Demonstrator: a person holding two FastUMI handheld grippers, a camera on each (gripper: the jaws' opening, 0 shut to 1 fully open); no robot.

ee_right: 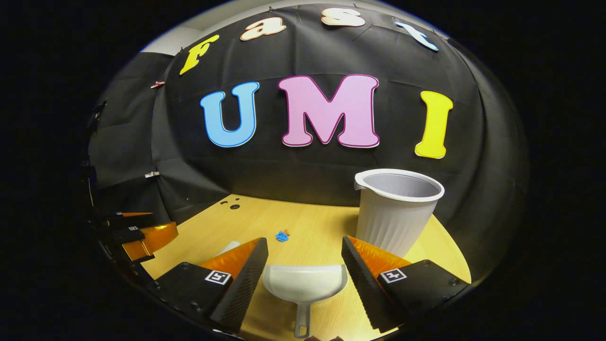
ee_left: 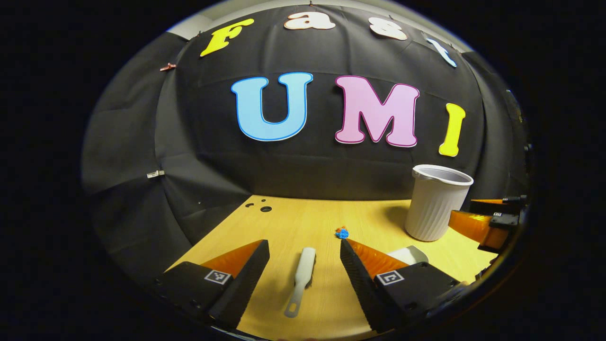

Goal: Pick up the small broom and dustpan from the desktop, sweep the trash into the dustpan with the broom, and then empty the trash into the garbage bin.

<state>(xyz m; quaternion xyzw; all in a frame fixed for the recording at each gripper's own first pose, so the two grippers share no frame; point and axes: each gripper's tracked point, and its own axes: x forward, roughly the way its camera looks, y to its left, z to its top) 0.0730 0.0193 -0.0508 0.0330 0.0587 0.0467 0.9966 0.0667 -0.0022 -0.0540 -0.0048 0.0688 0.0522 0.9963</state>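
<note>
Both grippers gape empty — broom point(ee_left: 299, 280) lengthwise between left gripper point(ee_left: 305, 253) fingers, dustpan point(ee_right: 304, 286) handle-first between right gripper point(ee_right: 305, 251) fingers, near the bin point(ee_right: 396, 214).

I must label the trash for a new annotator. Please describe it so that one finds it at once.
Start at the tall white ribbed bin on the wooden desktop. Left of it in the right gripper view, alone on bare wood, lies the trash: a tiny crumpled blue scrap, the only colourful item among white ones.
</note>
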